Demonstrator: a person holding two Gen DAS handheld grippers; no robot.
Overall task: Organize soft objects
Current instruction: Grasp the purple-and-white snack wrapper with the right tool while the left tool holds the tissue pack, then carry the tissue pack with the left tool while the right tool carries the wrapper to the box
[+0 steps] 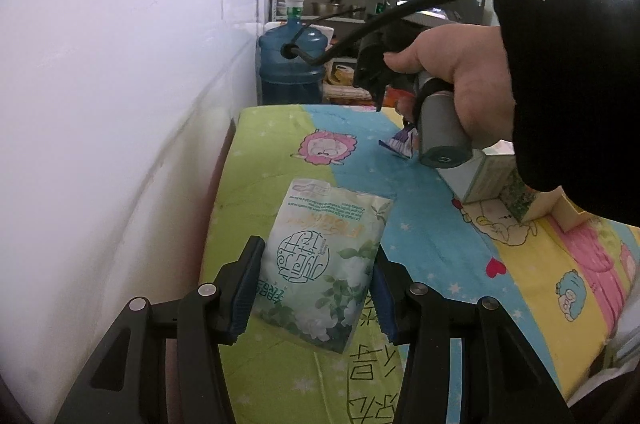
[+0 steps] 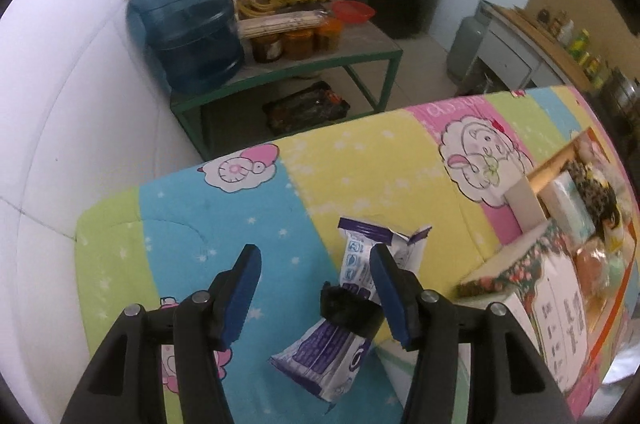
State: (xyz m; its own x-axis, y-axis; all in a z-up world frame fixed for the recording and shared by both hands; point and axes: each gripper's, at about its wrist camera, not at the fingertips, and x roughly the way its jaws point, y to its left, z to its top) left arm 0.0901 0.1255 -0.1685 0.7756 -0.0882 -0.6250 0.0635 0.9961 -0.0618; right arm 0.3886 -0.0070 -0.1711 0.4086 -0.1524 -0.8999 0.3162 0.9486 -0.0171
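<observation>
Gripping a soft green-and-white floral tissue pack (image 1: pixel 324 272) between the left gripper's (image 1: pixel 316 290) fingers, above the cartoon-print quilted bed (image 1: pixel 420 224).
Light and squashy, it is best held across its middle; the right gripper's (image 2: pixel 316 298) fingers stand open over a purple-and-white crinkly wrapper pack (image 2: pixel 340 324); the floral cardboard box (image 2: pixel 560 288) beside it already holds packets.

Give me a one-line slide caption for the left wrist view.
Left gripper clamps a white-green tissue pack above the cartoon-print cloth.
</observation>
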